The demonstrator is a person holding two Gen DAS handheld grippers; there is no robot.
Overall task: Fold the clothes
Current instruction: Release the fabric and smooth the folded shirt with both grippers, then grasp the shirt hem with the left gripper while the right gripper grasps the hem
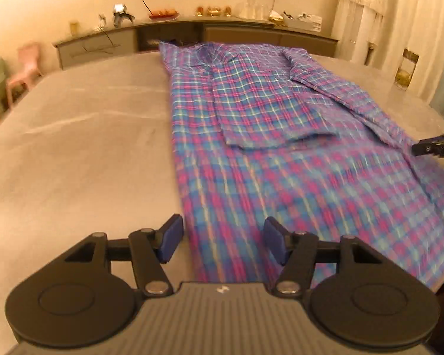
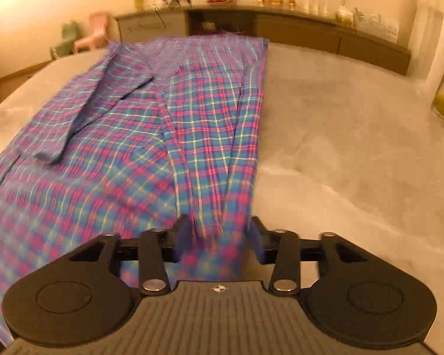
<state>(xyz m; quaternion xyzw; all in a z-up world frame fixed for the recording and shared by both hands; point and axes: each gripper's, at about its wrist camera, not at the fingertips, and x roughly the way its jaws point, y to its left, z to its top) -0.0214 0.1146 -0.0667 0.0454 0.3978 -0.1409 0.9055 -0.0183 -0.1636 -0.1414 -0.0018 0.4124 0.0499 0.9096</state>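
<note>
The blue-and-pink plaid cotton shirt lies flat on the grey marbled desk; the left claw gapes over its hem, the right claw open around a fold

Warm, amber indoor light washes both wrist views, leaving the far wall bright and the corners dark with fisheye vignetting. Motion blur smears the plaid shirt in the lower half of each frame, while its far end stays sharper. Straight edges bow near the borders, notably the sideboard along the top.
</note>
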